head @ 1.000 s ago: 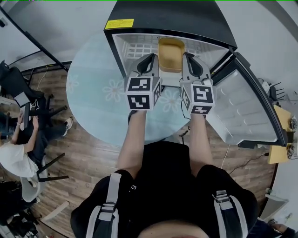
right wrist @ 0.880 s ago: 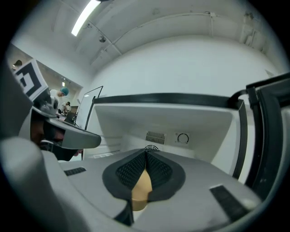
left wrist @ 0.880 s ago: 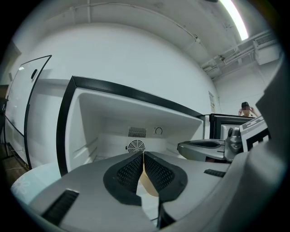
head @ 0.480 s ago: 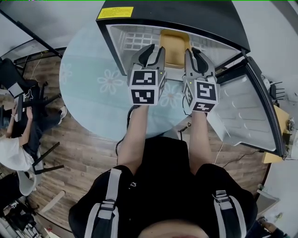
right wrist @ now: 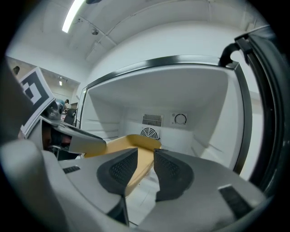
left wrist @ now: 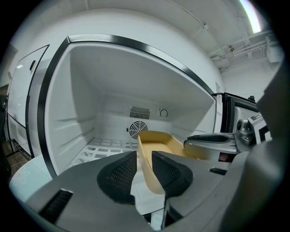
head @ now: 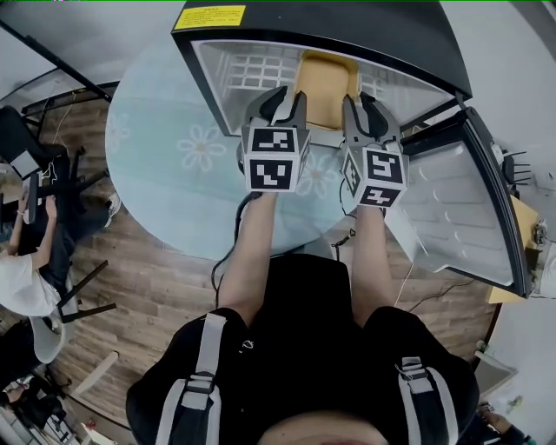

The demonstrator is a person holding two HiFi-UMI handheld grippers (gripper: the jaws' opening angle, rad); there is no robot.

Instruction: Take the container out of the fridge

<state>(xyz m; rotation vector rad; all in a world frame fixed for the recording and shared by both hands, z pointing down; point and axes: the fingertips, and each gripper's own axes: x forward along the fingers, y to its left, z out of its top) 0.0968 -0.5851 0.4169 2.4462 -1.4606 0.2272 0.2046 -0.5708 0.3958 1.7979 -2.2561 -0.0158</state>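
a small black fridge with a white inside (head: 330,22) stood at the far edge of a round pale-green table with a flower pattern (head: 174,174), its door (head: 456,209) swung wide to the right. the yellow rectangular plastic container (head: 323,83) sat inside the fridge on the white wire shelf (head: 252,74), about midway between the shelf's left and right edges, with its near end at the shelf's front edge.

the person stood at the table's near edge with both arms stretched forward. the left gripper (head: 291,94) reached into the fridge mouth at the container's left side. seen from its own camera, the left gripper (left wrist: 144,158) was released, its dark pads standing apart with the container's (left wrist: 158,141) left wall running up between them. the wire shelf (left wrist: 104,147) showed pale to the left of it, and a round fan grille (left wrist: 138,128) and a dial (left wrist: 163,113) sat on the back wall.

the right gripper (head: 359,100) was at the container's right side. in its own view the right gripper's (right wrist: 146,156) jaws were opening, with the container's (right wrist: 118,145) right wall between the pads, close to the left pad and with a clear gap to the right one. the same fan grille (right wrist: 148,132) showed behind.

a yellow label (head: 209,16) sat at the front left corner of the fridge top.
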